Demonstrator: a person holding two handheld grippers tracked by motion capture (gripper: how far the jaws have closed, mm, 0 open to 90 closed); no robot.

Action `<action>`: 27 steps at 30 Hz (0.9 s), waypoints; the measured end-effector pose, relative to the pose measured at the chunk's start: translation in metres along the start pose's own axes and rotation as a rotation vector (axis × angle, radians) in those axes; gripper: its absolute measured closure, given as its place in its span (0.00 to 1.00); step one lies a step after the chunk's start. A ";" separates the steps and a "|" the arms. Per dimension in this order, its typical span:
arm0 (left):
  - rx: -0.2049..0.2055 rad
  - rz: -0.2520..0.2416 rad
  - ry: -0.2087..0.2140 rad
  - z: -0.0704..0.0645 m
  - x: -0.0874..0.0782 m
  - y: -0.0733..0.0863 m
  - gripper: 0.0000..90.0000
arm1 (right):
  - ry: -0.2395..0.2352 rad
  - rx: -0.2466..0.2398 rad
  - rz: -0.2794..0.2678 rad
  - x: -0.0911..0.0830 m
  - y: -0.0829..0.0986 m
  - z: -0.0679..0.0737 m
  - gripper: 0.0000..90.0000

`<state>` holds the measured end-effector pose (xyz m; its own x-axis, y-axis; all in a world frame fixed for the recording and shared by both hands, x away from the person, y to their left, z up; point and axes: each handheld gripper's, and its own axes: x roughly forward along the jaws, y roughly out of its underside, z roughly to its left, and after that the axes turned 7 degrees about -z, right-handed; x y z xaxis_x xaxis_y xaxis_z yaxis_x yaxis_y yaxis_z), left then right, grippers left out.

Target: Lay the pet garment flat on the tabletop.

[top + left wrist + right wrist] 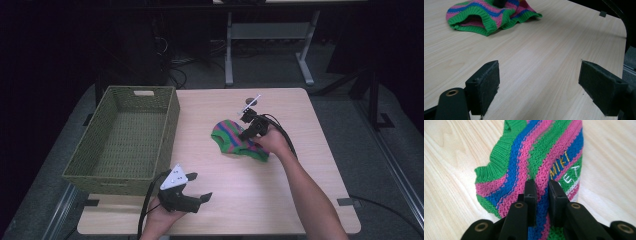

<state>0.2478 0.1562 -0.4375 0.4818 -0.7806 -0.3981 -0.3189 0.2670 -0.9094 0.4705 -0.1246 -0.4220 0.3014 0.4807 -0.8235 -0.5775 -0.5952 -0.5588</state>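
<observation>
Left gripper (192, 186) idles near table's (300, 200) front edge, jaws wide apart and empty, likely waiting to help, while farther out right gripper (248, 131) pinches a fold of the one striped knit garment (231, 137) mid-table, probably to lift it toward the single wicker basket (150, 100).

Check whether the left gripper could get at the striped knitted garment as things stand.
Probably yes: the left gripper has open jaws, and bare wooden table lies between it and the striped knitted garment.
</observation>
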 end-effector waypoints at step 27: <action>0.006 -0.037 -0.024 0.000 -0.008 -0.002 0.19 | -0.114 0.000 -0.250 -0.103 0.012 0.028 0.87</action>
<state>0.2446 0.1618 -0.4324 0.5124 -0.7765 -0.3667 -0.2959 0.2412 -0.9243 0.4113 -0.1627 -0.3414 0.3477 0.6818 -0.6436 -0.4960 -0.4487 -0.7434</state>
